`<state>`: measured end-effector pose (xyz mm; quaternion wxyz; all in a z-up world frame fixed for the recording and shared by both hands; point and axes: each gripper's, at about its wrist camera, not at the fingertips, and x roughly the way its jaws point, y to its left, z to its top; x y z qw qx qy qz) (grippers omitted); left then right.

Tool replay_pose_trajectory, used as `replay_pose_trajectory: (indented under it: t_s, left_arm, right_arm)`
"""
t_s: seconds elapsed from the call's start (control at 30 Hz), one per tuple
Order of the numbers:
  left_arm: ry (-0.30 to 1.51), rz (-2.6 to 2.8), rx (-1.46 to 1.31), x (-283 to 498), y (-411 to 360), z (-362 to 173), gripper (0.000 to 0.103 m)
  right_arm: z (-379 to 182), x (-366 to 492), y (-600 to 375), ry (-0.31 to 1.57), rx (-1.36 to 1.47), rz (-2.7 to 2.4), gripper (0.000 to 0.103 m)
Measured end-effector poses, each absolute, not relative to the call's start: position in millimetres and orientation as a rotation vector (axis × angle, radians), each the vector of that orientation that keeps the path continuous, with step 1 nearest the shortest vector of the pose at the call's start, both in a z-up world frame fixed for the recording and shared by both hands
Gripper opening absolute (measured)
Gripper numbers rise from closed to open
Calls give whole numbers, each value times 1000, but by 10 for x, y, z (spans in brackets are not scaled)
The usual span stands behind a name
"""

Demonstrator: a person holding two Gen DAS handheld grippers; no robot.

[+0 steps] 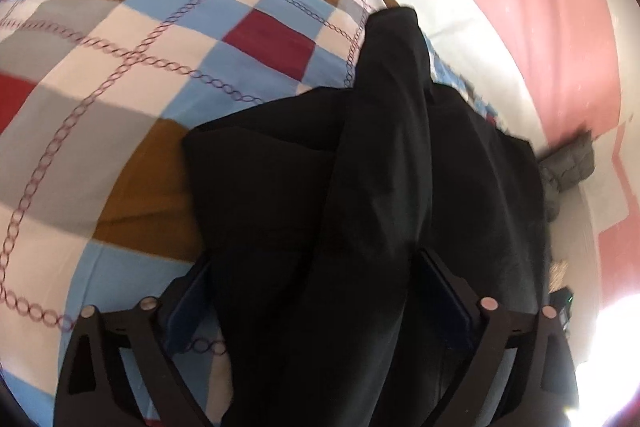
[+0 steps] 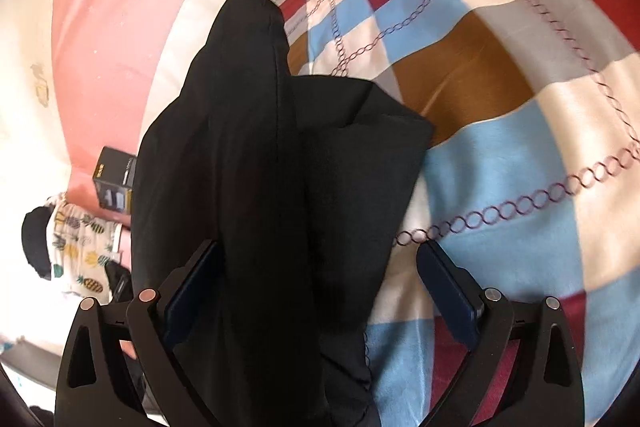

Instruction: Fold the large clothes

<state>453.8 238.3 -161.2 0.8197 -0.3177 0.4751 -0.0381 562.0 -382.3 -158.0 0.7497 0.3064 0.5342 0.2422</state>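
Both the left hand-held gripper point(image 1: 316, 291) and right hand-held gripper point(image 2: 320, 279) gape wide, gripping nothing, over a partly folded black garment point(image 1: 360, 187) on the checked bed point(image 1: 140, 47).

Daylight flooded both fisheye views, blowing out to white glare at the left wrist view's lower right corner. The checked bedcover point(image 1: 132, 67) smeared with motion blur. Edges curved and vignetted dark. The black garment point(image 2: 256, 163) showed almost no detail, perhaps underexposed.
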Motion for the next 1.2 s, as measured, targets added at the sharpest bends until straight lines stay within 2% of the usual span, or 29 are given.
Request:
replay_pose_trajectory:
  t_s: [0.1, 0.17, 0.33, 0.4, 0.47, 0.5, 0.57, 0.67, 0.77, 0.9, 1.2]
  left_arm:
    - [1038, -71, -627, 4614, 2291, -1603, 103]
    - [1036, -72, -618, 4607, 2268, -1600, 102]
    - [1027, -60, -588, 4600, 2219, -1605, 99]
    - [1017, -51, -571, 4586, 2184, -1591, 93]
    - [999, -52, -562, 4560, 2139, -1570, 80]
    - [993, -53, -557, 4556, 2119, -1557, 76]
    - [981, -49, -535, 4529, 2053, -1493, 58]
    - [984, -32, -484, 4517, 1936, -1359, 41]
    - [988, -11, -454, 4497, 1887, -1216, 33]
    - [935, -31, -466, 4378, 1899, -878, 29]
    - [832, -100, -428, 4127, 1860, -44, 27]
  right_arm:
    - [-1586, 5655, -3756, 1185, 654, 576, 95]
    - [-1567, 5639, -3721, 1187, 659, 626, 82]
    - [-1598, 5663, -3627, 1180, 613, 613, 76]
    - [-1580, 5673, -3584, 1179, 594, 601, 75]
    - [-1549, 5653, -3568, 1179, 587, 589, 72]
    - [-1529, 5641, -3555, 1178, 581, 583, 68]
    - [-1427, 5602, -3492, 1168, 544, 569, 61]
    - [-1307, 5594, -3406, 1164, 492, 538, 49]
    - [-1141, 5575, -3313, 1159, 451, 506, 39]
    - [-913, 5518, -3303, 1126, 454, 501, 34]
    - [-252, 5250, -3179, 1045, 433, 576, 32]
